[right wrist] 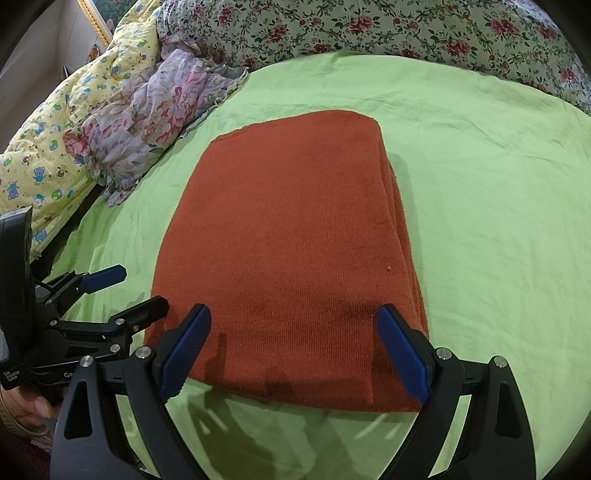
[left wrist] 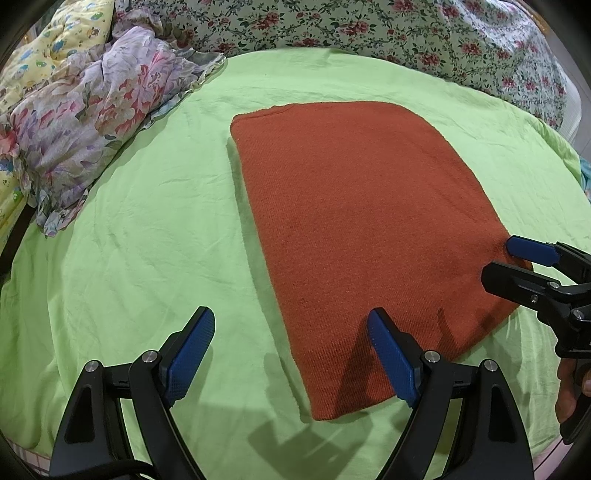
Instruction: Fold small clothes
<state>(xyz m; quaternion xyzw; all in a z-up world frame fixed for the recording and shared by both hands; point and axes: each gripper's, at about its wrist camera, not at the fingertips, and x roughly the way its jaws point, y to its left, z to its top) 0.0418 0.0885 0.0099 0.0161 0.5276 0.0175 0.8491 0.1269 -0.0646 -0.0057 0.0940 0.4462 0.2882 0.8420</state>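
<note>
Orange cloth (left wrist: pixel 354 236), already folded into a thick rectangle with stacked layers shown along one side edge, is laid flat on the green sheet (left wrist: pixel 147 229) of a bed. Its long axis runs away from both grippers, toward the flowered quilt (left wrist: pixel 369 29) at the far side; the short near edge is presented to the jaws.

Left gripper (left wrist: pixel 291 354) is held with jaws released and nothing between them. One finger stands over the cloth's near left corner, the other over bare sheet beside the cloth.

Right gripper (right wrist: pixel 293 350) is likewise shown with jaws spread and empty, straddling the near edge of the cloth, with both fingers just above it.

Right gripper is judged better centred on the cloth. A crumpled flowered garment (left wrist: pixel 92 122) is seen well apart, to the cloth's left.
</note>
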